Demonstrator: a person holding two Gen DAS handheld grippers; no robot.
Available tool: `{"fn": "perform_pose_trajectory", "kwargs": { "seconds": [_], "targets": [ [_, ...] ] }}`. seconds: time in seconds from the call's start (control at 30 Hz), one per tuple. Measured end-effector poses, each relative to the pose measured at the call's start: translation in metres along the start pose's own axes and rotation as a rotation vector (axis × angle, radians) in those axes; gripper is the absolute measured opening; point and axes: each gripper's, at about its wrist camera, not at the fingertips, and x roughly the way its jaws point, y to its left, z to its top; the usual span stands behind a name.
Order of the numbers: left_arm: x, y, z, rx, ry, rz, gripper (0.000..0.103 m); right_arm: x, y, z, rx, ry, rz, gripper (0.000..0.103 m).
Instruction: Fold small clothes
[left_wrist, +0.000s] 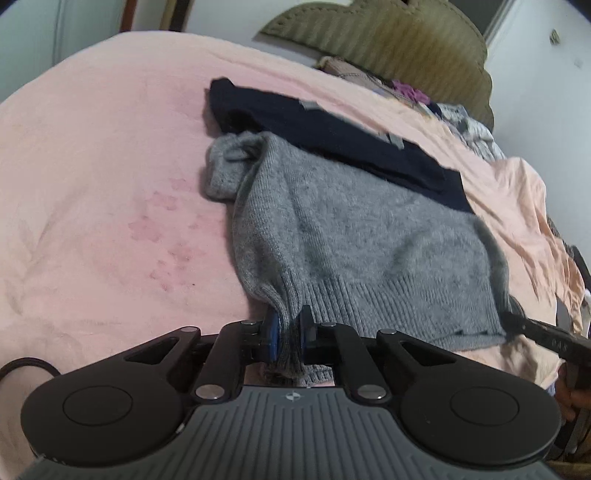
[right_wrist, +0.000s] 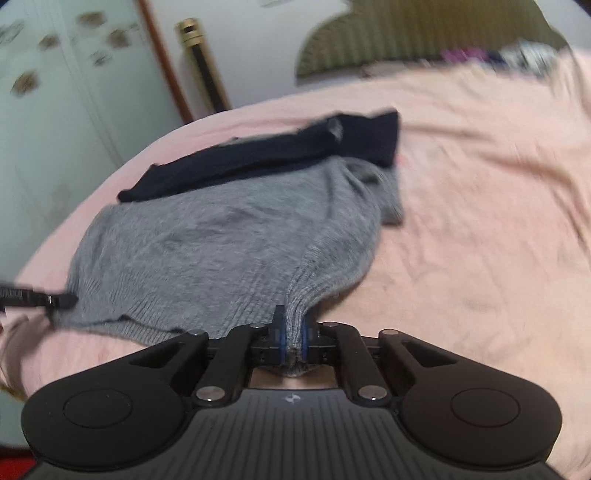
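Note:
A small grey knitted sweater (left_wrist: 351, 236) lies on the pink bed cover, its ribbed hem nearest to me. My left gripper (left_wrist: 289, 332) is shut on the hem's left corner, grey knit pinched between the blue pads. My right gripper (right_wrist: 291, 334) is shut on the hem's right corner (right_wrist: 295, 306), which bunches up into the jaws. In the left wrist view the right gripper's black finger (left_wrist: 535, 330) shows at the hem's far end. In the right wrist view the left gripper's finger (right_wrist: 40, 299) shows at the other corner. A dark navy garment (left_wrist: 332, 133) lies just behind the sweater, touching it.
The pink cover (left_wrist: 103, 177) spreads wide on both sides of the clothes. A pile of mixed clothes (left_wrist: 443, 107) sits at the head of the bed by an olive headboard (left_wrist: 388, 40). A pale wardrobe (right_wrist: 55, 110) and a brass-topped pole (right_wrist: 203, 62) stand beyond the bed's edge.

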Motion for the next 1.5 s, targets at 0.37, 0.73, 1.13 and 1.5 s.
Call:
{"fn": "perform_pose_trajectory", "kwargs": {
  "seconds": [0.37, 0.73, 1.13, 1.5],
  "targets": [
    [-0.108, -0.02, 0.016, 0.068, -0.247, -0.088, 0.01, -0.09, 0.003, 0.04, -0.014, -0.213, 0.203, 0.007],
    [-0.155, -0.02, 0.006, 0.077, -0.313, -0.19, 0.009, -0.142, -0.004, 0.039, 0.04, -0.266, 0.412, 0.007],
    [-0.105, -0.008, 0.063, -0.038, -0.321, -0.127, 0.0, -0.092, -0.032, 0.08, 0.231, -0.289, 0.401, 0.007],
    [-0.066, 0.026, 0.024, -0.21, 0.013, -0.215, 0.086, -0.082, -0.034, 0.066, 0.251, -0.237, 0.366, 0.007]
  ]
}}
